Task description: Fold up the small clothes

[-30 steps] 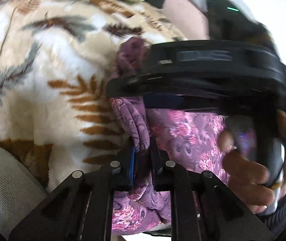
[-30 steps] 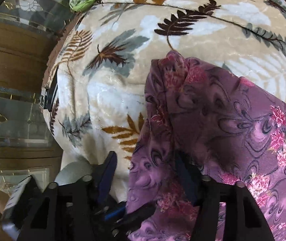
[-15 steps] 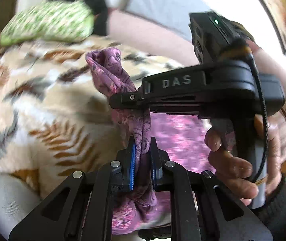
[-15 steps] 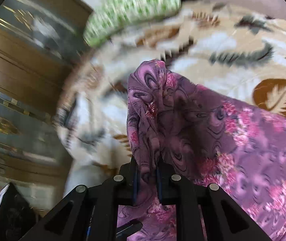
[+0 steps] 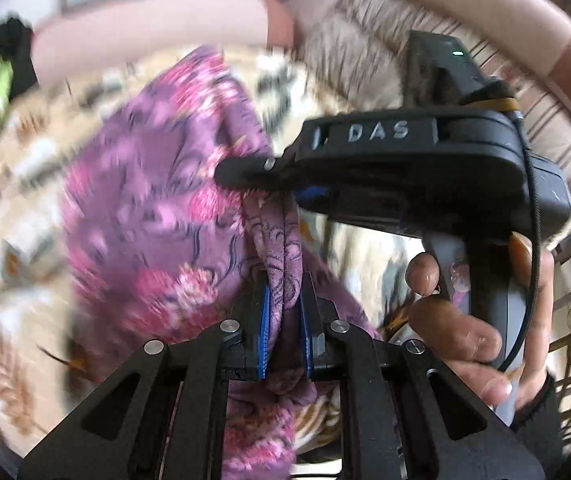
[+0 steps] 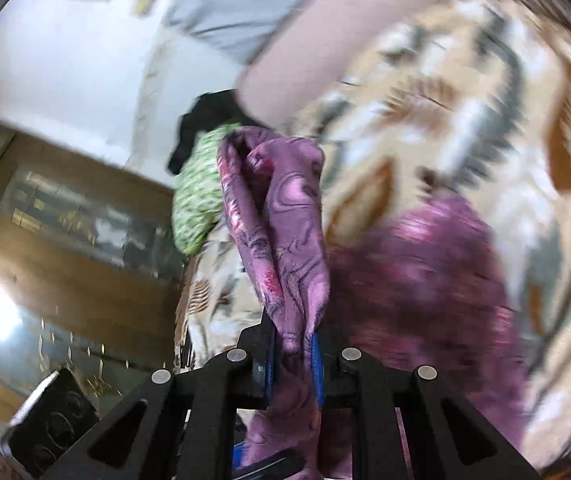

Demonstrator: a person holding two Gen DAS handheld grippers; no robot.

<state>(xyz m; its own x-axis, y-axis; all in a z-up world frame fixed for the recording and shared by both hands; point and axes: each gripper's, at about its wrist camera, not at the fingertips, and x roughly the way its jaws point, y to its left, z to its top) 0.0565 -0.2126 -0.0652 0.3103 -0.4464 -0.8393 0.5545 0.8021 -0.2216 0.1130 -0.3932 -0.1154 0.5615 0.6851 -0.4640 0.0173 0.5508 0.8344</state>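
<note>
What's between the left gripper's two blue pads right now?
A bunched fold of the purple floral cloth garment, pinched by the left gripper, seen in the left wrist view. The right gripper pinches another fold.

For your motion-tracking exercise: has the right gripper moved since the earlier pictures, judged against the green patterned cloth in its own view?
Yes. The right gripper, shut on the purple garment, has swung toward the green patterned cloth, which slid from the top edge to mid-frame, level with the garment's raised tip.
</note>
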